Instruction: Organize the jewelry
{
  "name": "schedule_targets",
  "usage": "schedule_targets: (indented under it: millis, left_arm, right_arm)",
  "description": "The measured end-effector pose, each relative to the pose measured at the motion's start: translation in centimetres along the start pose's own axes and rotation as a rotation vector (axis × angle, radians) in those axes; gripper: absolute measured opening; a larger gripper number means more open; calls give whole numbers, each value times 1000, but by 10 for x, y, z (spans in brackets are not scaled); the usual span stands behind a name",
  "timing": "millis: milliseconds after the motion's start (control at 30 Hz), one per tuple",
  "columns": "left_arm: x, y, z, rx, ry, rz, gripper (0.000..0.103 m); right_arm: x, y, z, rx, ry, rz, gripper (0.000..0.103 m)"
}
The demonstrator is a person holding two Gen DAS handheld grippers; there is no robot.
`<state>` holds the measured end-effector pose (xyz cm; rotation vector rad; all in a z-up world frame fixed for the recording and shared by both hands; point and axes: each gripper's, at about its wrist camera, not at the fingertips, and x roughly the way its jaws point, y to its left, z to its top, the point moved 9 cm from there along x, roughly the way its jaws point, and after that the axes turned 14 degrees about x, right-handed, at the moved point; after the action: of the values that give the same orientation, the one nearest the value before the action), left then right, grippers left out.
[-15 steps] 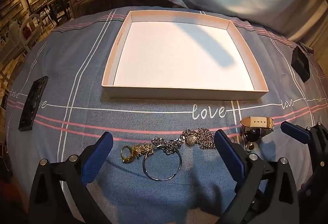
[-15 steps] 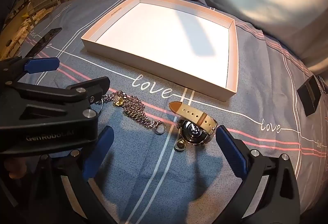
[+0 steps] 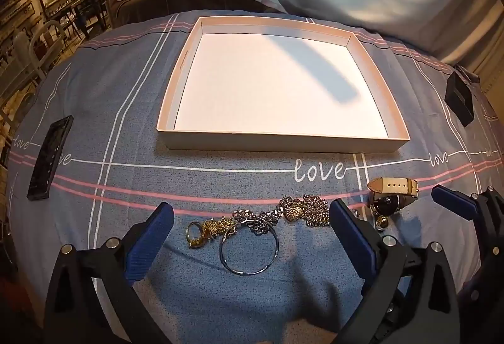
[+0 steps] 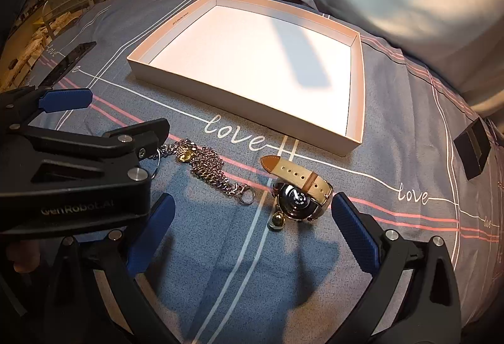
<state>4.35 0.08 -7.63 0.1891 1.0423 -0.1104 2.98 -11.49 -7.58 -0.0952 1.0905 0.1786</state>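
L gripper (image 3: 250, 229) spread wide, nothing held | R gripper (image 4: 252, 224) same | I'd pinch bangle (image 3: 249, 246) rim first, clear of chain (image 3: 283, 211) | then tray (image 3: 283, 142), just beyond.

- Left gripper (image 3: 250, 226): jaws spread wide, blue pads apart, held low and level, nothing between them.
- Right gripper (image 4: 252, 219): jaws equally wide, just right of the left, gripping nothing.

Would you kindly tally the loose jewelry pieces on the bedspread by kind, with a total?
Watches: 1, the tan-strap watch.
Bangles: 1, the silver ring bangle.
Chains: 1 tangled pile, the chain cluster; separate strands cannot be told apart.
Small gold beads: 1, the gold bead.
Total: 4.
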Motion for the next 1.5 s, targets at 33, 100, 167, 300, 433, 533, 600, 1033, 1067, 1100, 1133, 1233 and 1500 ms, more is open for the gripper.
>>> schedule_targets:
  millis: [33, 100, 167, 300, 433, 533, 600, 1033, 1067, 1100, 1133, 1233, 1500]
  left_arm:
    - [0, 1, -1, 0, -1, -1, 97]
    - [0, 1, -3, -5, 1, -7, 97]
    - [-2, 2, -5, -18, 2, -8, 97]
    - [-4, 3, -11, -36, 3, -42, 97]
    - [-4, 1, -9, -22, -18, -37, 97]
    - [-3, -3, -6, -17, -29, -66, 97]
    - [-3, -5, -5, 2, -36, -58, 97]
    - [-5, -11, -8, -1, -27, -56, 97]
    - [-5, -9, -9, -8, -29, -47, 97]
    - [-5, -8, -10, -9, -31, -41, 97]
    - [-5, -7, -10, -8, -33, -31, 97]
    - [-8, -11, -8, 27, -57, -15, 97]
    - [-5, -13, -10, 9, -51, -27, 97]
  right_arm:
    - [-1, -1, 0, 0, -3, -2, 98]
    - [-1, -1, -2, 2, -1, 0, 98]
    - [-1, -2, -3, 2, 0, -3, 98]
    - [-1, -5, -5, 9, 1, 0, 98]
    - [0, -8, -7, 13, 5, -5, 98]
    - [-1, -10, -7, 13, 3, -6, 98]
    - [-1, -12, -7, 11, 2, -8, 98]
    - [0, -14, -14, 4, 5, 6, 98]
    - [0, -14, -15, 3, 2, 8, 98]
    - [0, -14, -15, 4, 3, 11, 98]
    - [0, -15, -16, 2, 4, 12, 98]
    - [-1, -17, -16, 3, -1, 17, 98]
    - [-2, -23, -17, 15, -13, 18, 98]
